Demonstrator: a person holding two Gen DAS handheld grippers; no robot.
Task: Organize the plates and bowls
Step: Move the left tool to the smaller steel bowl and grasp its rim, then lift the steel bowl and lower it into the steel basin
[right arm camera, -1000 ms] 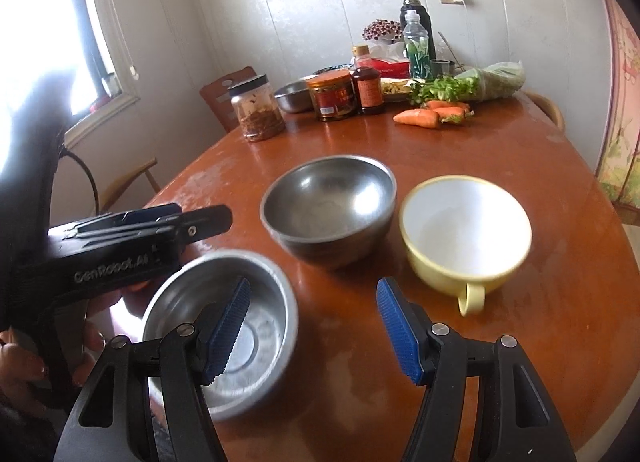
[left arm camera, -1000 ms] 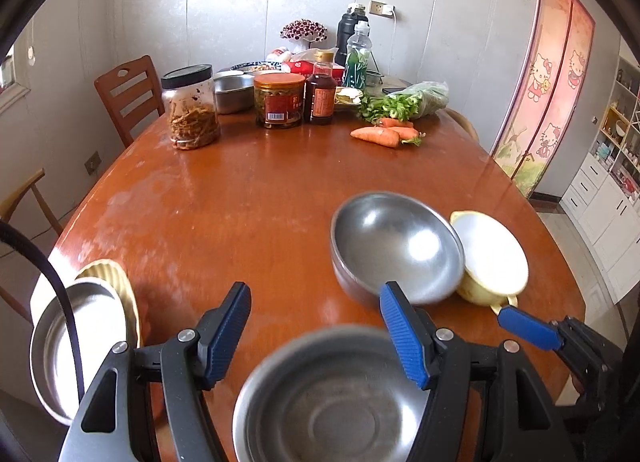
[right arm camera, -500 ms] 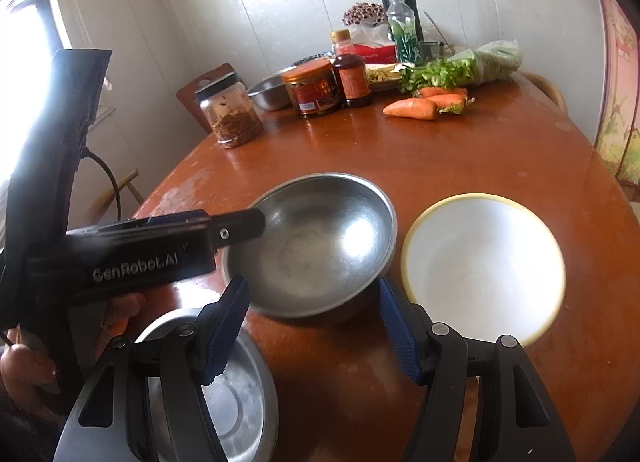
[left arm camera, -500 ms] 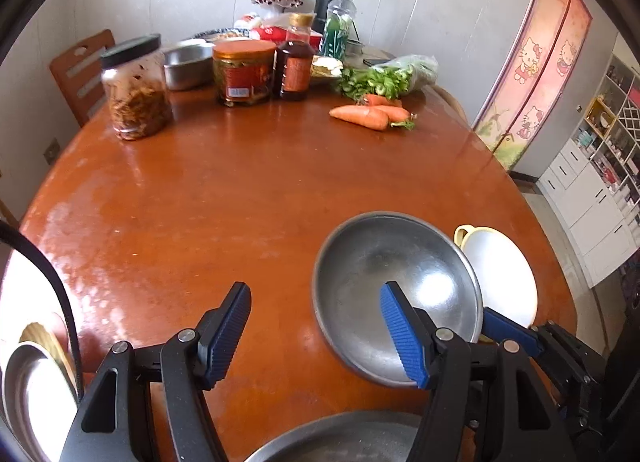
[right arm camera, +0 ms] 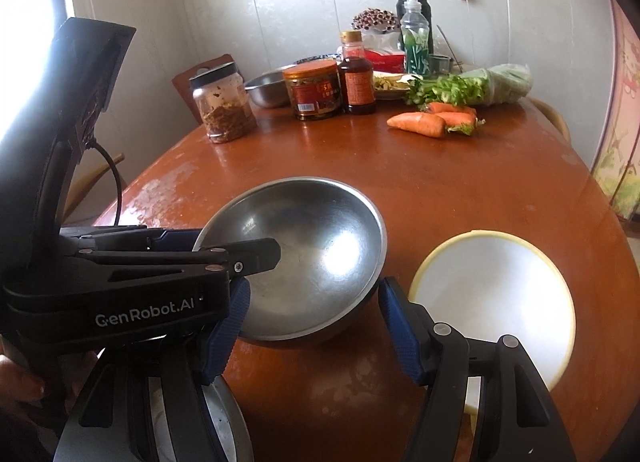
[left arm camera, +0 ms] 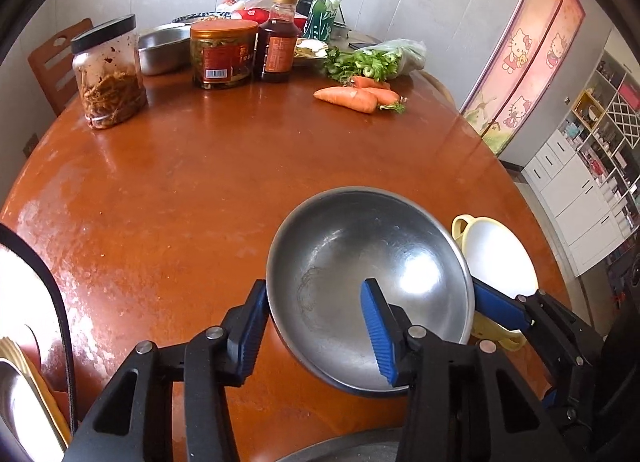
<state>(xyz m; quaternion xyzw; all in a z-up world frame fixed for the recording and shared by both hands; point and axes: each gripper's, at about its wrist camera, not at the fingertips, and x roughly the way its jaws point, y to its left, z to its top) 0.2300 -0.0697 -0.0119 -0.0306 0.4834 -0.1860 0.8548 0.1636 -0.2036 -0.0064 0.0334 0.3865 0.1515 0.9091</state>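
A round wooden table [left arm camera: 180, 190] fills both views; its far edge is crowded with a row of jars [left arm camera: 224, 52], a sauce bottle [left arm camera: 278, 48], a steel basin [left arm camera: 164, 46], greens [left arm camera: 372, 58] and carrots [left arm camera: 352, 96], while a broad bare stretch of tabletop lies open between that row and the near dishes. The right-hand rim curves away just beyond the yellow cup, and a chair [left arm camera: 56, 62] stands behind the far left edge. The steel bowl [left arm camera: 368, 282] sits near the front of the table, right of centre, tipped so that its near rim is raised off the wood. Just to its right, close against it, stands a yellow cup [right arm camera: 492, 302] with a white inside. The left gripper [left arm camera: 314, 332] straddles the near-left rim of the bowl: one blue pad lies against the outer wall and the other reaches inside the basin, its jaws part-way closed, and whether they press on the rim cannot be told. The right gripper [right arm camera: 314, 328] hangs with its fingers spread wide and holding nothing, one finger beside the left gripper, the other in the gap between bowl and cup. A second steel dish [right arm camera: 224, 418] shows partly under the right gripper at the near edge, and a stack of plates [left arm camera: 16, 402] sits at the near-left rim.
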